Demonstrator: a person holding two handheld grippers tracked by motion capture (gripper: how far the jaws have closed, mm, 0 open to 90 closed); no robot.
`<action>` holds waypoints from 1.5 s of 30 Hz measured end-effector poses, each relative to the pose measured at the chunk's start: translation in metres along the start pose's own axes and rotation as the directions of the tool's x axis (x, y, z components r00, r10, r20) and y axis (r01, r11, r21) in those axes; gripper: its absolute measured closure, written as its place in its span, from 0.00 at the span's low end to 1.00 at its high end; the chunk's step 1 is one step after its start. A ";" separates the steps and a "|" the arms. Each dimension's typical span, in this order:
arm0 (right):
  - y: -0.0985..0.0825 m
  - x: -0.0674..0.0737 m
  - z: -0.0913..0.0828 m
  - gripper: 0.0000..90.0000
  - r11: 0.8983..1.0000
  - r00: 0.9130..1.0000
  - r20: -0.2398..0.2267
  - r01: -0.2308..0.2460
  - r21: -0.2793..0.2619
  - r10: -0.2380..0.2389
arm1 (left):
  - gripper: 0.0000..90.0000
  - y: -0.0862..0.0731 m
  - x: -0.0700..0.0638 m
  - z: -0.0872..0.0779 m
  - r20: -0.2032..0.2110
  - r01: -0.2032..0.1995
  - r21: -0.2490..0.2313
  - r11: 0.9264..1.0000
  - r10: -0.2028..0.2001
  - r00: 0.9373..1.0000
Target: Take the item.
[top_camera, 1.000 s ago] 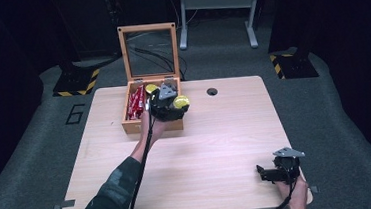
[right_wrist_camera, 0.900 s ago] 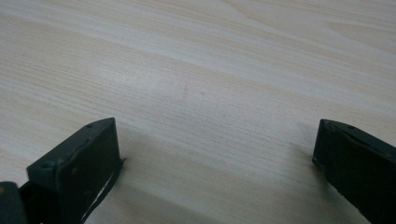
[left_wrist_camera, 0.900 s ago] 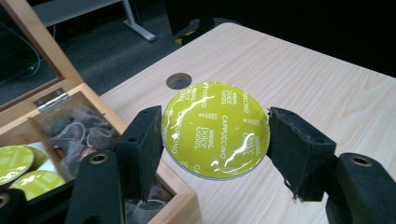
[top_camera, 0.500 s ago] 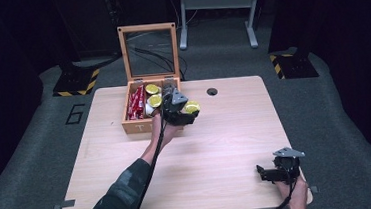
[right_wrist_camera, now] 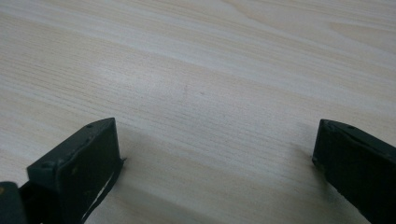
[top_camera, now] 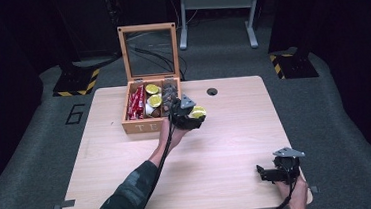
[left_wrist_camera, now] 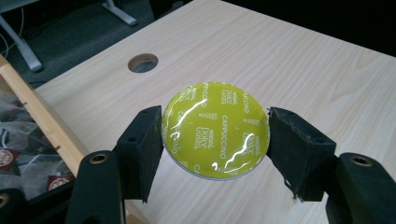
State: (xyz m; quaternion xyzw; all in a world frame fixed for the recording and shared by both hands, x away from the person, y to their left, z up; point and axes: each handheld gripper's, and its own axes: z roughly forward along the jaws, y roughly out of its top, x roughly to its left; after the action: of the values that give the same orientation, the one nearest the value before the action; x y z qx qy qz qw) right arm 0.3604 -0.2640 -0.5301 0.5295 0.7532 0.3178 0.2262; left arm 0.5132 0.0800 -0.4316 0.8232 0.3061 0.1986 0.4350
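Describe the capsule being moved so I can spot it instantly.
Start at the wooden box at the table's far edge. Just right of it, the left gripper clamps a round capsule. Unlike those in the box, it is outside, its yellow-green "cappuccino" foil lid facing up.

You see the table (top_camera: 227,146) lit evenly from overhead against a dark room; glare streaks the yellow capsule lid (left_wrist_camera: 215,130), and the high view looks soft and slightly grainy.
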 end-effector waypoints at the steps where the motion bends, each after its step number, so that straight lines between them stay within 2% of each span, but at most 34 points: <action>1: 0.000 0.000 0.000 0.00 1.000 1.000 0.000 0.000 0.000 0.000 | 0.41 -0.002 -0.001 0.004 0.003 -0.001 0.015 1.000 0.001 1.000; 3: 0.000 0.000 0.000 0.00 1.000 1.000 0.000 0.000 0.000 0.000 | 0.41 -0.004 -0.002 0.008 0.015 0.005 0.026 1.000 -0.006 1.000; 19: 0.000 0.000 0.000 0.00 1.000 1.000 0.000 0.001 0.000 -0.001 | 0.41 -0.020 -0.014 0.034 0.034 0.018 0.068 0.998 -0.020 0.999; 28: 0.000 0.000 0.000 0.00 1.000 1.000 0.000 0.000 0.000 0.000 | 0.41 -0.026 -0.020 0.045 0.047 0.010 0.087 0.996 -0.014 0.999; 29: 0.000 0.000 0.000 0.00 1.000 1.000 0.000 0.000 0.000 0.000 | 0.41 -0.028 -0.021 0.048 0.050 0.020 0.092 0.996 -0.024 0.998; 35: 0.000 0.000 0.000 0.00 1.000 1.000 -0.001 0.001 -0.001 -0.001 | 0.41 -0.030 -0.024 0.054 0.055 0.023 0.101 0.995 -0.028 0.998; 40: 0.000 0.000 0.000 0.00 1.000 1.000 -0.001 0.001 -0.001 -0.001 | 0.41 -0.033 -0.025 0.059 0.065 0.018 0.126 0.992 -0.026 0.998; 41: 0.000 0.000 0.000 0.00 1.000 1.000 0.000 0.001 -0.001 -0.001 | 0.41 -0.034 -0.025 0.060 0.066 0.028 0.124 0.992 -0.037 0.997; 45: 0.000 0.000 0.000 0.00 1.000 1.000 0.000 0.000 -0.001 0.000 | 0.41 -0.036 -0.026 0.062 0.067 0.030 0.128 0.991 -0.039 0.997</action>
State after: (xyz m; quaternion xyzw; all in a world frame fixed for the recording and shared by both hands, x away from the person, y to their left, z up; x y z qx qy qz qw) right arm 0.3604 -0.2639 -0.5301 0.5294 0.7531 0.3182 0.2267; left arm 0.5192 0.0408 -0.4969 0.8502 0.3170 0.1425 0.3955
